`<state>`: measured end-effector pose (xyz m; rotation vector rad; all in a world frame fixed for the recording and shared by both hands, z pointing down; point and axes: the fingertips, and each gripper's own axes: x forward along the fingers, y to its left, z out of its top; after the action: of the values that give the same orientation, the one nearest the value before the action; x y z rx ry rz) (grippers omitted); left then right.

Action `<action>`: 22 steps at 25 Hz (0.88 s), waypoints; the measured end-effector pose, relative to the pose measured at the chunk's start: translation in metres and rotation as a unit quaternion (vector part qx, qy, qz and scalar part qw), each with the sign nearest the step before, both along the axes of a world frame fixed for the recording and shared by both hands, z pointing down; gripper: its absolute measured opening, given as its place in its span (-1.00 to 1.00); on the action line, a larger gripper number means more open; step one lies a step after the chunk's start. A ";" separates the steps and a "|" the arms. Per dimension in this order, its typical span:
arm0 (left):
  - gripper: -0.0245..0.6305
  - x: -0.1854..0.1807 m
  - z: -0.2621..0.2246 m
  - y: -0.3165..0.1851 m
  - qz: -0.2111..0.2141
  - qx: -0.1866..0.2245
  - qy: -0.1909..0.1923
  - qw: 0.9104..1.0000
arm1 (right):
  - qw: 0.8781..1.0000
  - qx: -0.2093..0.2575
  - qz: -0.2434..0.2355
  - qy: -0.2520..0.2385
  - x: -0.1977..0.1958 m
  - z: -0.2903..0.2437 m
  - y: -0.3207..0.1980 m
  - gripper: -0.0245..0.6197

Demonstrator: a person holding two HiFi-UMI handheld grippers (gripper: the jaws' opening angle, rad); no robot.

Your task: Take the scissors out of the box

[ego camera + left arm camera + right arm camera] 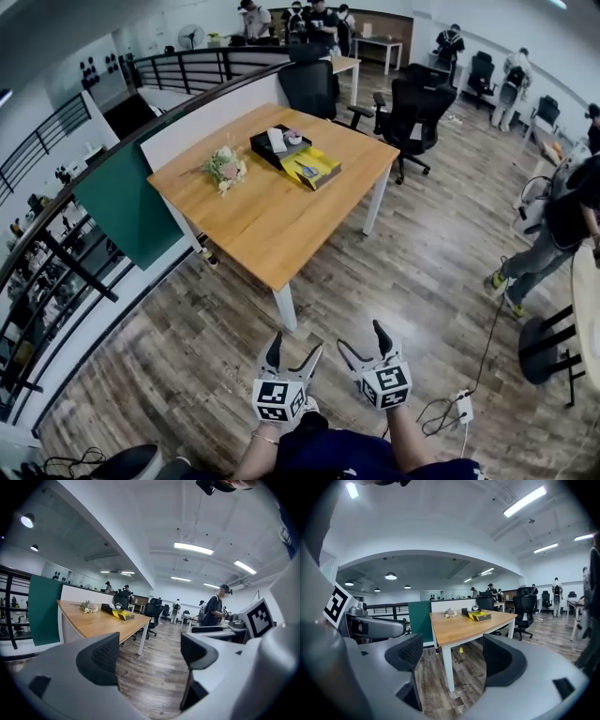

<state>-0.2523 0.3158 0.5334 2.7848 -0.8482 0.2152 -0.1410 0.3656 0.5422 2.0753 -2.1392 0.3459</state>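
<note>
A yellow open box (pixel 312 167) lies on the far part of the wooden table (pixel 272 225), next to a black box (pixel 277 143). A small blue item (pixel 307 170) inside the yellow box looks like the scissors. Both grippers hover over the floor well short of the table, side by side. My left gripper (pixel 295 347) is open and empty, and so is my right gripper (pixel 361 337). In the left gripper view the jaws of the left gripper (pixel 149 656) frame bare floor, with the yellow box (pixel 123 615) far off. The right gripper (pixel 452 660) faces the table's corner leg, with the yellow box (pixel 480 616) distant.
A bunch of flowers (pixel 225 167) lies left of the boxes. Black office chairs (pixel 412 112) stand behind the table. A green panel (pixel 122 202) and a railing (pixel 56 272) run along the left. A power strip (pixel 461 405) with cable lies on the floor; a person (pixel 562 220) stands right.
</note>
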 end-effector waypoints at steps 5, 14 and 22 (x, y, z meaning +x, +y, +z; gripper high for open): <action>0.26 0.004 0.001 -0.030 0.013 -0.016 0.018 1.000 | 1.000 -0.010 0.019 0.013 0.006 0.001 -0.022 0.29; 0.26 0.017 0.009 -0.049 0.044 -0.018 0.005 0.999 | 0.998 -0.025 0.060 -0.012 0.017 0.018 -0.028 0.28; 0.26 0.039 0.022 -0.076 0.044 -0.023 -0.011 0.999 | 0.997 -0.029 0.066 -0.031 0.045 0.033 -0.059 0.27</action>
<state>-0.2132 0.2394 0.5552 2.7837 -0.7158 0.2782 -0.0957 0.3067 0.5750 2.2047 -2.0037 0.4878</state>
